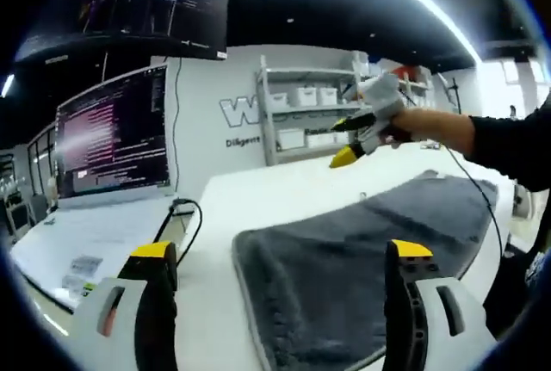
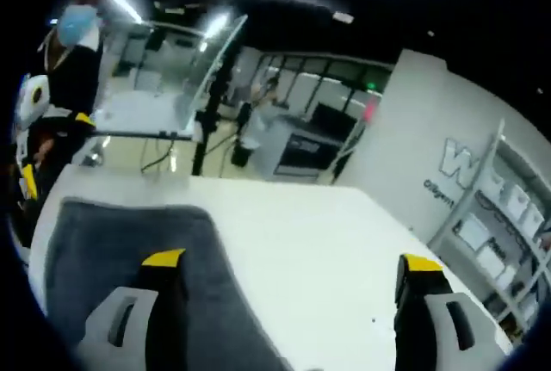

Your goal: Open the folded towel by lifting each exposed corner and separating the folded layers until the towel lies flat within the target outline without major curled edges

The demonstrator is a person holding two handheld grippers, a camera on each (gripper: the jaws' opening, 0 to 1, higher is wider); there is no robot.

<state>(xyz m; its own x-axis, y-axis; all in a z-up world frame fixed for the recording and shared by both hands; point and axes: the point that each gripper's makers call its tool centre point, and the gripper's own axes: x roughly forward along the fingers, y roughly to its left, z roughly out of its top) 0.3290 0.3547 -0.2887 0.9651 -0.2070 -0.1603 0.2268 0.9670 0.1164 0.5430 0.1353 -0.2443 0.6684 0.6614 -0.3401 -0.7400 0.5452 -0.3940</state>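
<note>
A dark grey towel lies spread on the white table, its near edge slightly raised and rounded. My left gripper hovers open above the towel's near end with nothing between its jaws. A hand holds my right gripper up in the air beyond the towel's far side, clear of the cloth. In the right gripper view the towel lies at the lower left, partly under the left jaw. My right gripper stands open over bare table. The left gripper shows at the left edge.
A large monitor with a cable stands on the table's left side beside some papers. White shelving with boxes lines the back wall. A black sleeve reaches in from the right. A glass partition and desks stand beyond the table.
</note>
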